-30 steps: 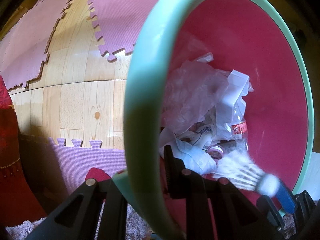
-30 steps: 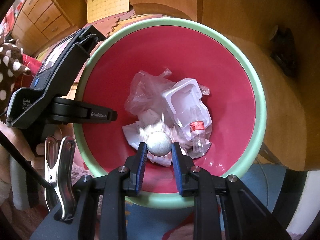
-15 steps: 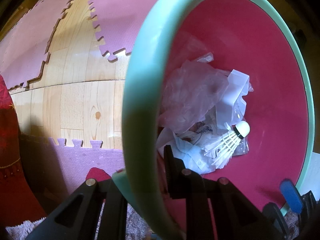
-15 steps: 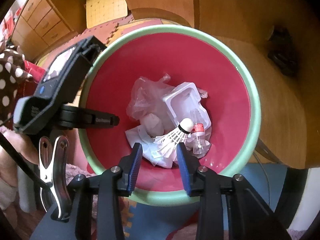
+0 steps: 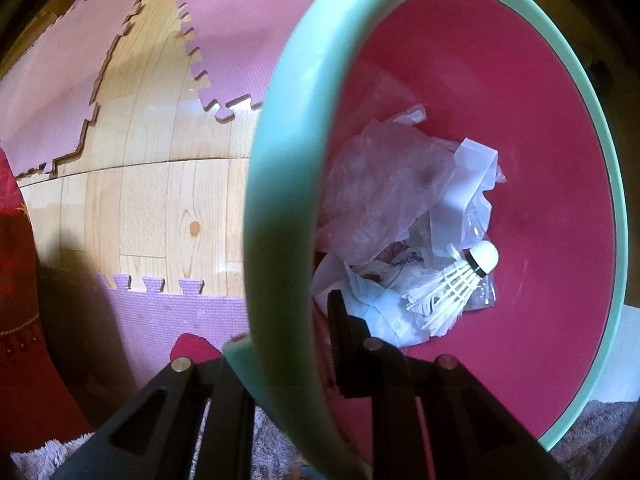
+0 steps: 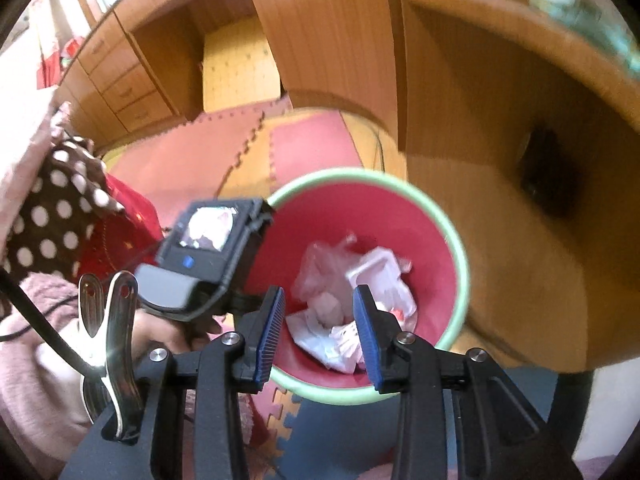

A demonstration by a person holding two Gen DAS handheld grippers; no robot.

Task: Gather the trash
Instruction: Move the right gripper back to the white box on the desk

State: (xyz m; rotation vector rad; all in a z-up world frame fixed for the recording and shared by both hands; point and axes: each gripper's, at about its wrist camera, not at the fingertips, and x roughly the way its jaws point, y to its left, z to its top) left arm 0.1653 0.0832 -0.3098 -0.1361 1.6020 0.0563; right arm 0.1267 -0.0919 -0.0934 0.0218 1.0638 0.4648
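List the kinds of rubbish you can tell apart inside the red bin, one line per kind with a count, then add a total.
Shuttlecock: 1
Crumpled clear plastic bag: 1
White plastic tray: 1
Crumpled white paper or wrapper pile: 1, pieces too tangled to split
Total: 4 kinds counted in the bin; anything buried beneath cannot be told.

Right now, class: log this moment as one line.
left tongs: shut on bin rim | right tongs: open, empty | shuttlecock: in bin
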